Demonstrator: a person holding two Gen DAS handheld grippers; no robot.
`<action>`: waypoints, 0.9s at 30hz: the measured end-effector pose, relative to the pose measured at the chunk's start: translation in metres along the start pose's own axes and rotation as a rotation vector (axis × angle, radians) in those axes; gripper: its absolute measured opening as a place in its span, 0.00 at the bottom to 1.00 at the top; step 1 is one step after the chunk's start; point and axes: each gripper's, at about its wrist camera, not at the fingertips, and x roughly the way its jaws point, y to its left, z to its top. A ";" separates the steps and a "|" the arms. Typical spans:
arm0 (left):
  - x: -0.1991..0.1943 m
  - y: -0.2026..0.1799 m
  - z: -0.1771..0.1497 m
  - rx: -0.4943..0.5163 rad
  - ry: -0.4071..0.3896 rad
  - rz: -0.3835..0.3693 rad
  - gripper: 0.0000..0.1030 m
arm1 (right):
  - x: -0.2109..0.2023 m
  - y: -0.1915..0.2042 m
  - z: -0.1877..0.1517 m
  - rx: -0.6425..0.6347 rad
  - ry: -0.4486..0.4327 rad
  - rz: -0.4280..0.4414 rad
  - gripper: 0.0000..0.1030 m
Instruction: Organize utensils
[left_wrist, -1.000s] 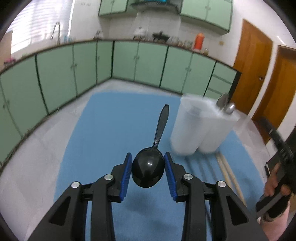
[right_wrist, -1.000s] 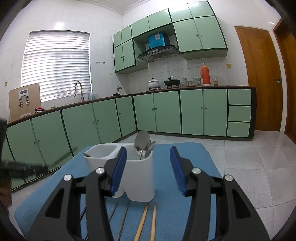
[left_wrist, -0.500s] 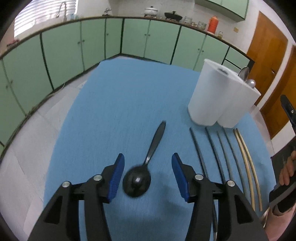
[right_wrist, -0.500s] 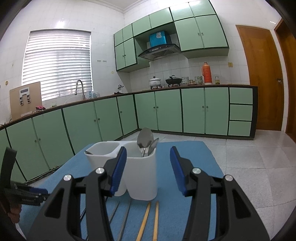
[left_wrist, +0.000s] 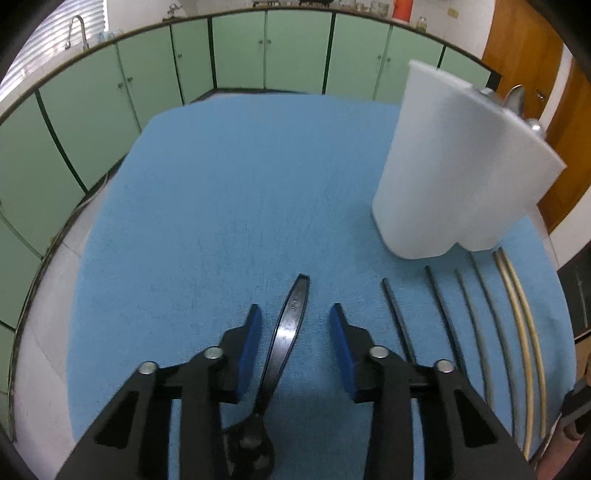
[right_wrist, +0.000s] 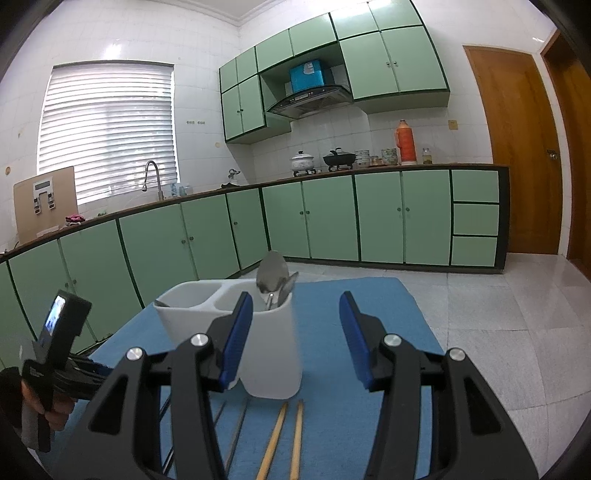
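Between my left tongs, spread but closing, lies the black spoon, seemingly untouched; I'd pinch its handle squarely (right tongs idle, spread, empty).

From where I steer, the black spoon loses its bowl beneath the left gripper. The white utensil holder blurs near its far rim, hiding all but the tips of the metal spoons. The chopsticks run off the near edge, as seen from the left wrist.
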 end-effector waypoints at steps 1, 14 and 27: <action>0.000 0.000 0.000 0.007 -0.005 0.004 0.28 | 0.001 0.000 -0.001 0.000 0.001 -0.002 0.46; -0.048 0.011 -0.010 -0.068 -0.162 -0.063 0.13 | 0.000 0.001 -0.002 -0.002 0.002 0.004 0.46; -0.158 0.012 0.027 -0.168 -0.695 -0.120 0.13 | 0.000 0.008 -0.003 0.001 0.001 0.017 0.46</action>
